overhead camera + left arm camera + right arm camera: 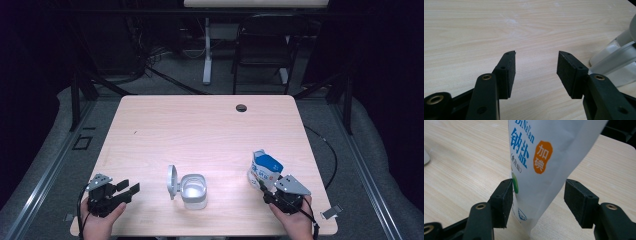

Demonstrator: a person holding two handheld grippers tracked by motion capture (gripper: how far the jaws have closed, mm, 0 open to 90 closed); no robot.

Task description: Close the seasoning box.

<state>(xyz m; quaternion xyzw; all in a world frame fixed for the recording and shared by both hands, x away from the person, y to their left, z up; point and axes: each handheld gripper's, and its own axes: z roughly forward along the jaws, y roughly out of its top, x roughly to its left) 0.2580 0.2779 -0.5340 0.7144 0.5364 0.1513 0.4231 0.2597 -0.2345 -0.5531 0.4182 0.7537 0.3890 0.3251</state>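
**Salt bag between my right jaws, left claw spread over bare wood**

Bag first: the white salt bag with blue print stands upright at the lower right of the high view, its top torn open, just ahead of my right gripper. In the right gripper view the bag rises between my two black jaws — the left-hand pad sits against its edge by a green mark, while the right-hand pad stands clear of it with table showing in the gap. So that claw is spread, not pinching.

My left gripper sits at the lower left of the high view, pointing toward the middle of the table. In the left gripper view its jaws stand wide apart over pale wood — nothing between them.

The small white container stands near the lower centre, lid flipped up on its left side; its edge shows at the right of the left gripper view, beyond the right-hand jaw.
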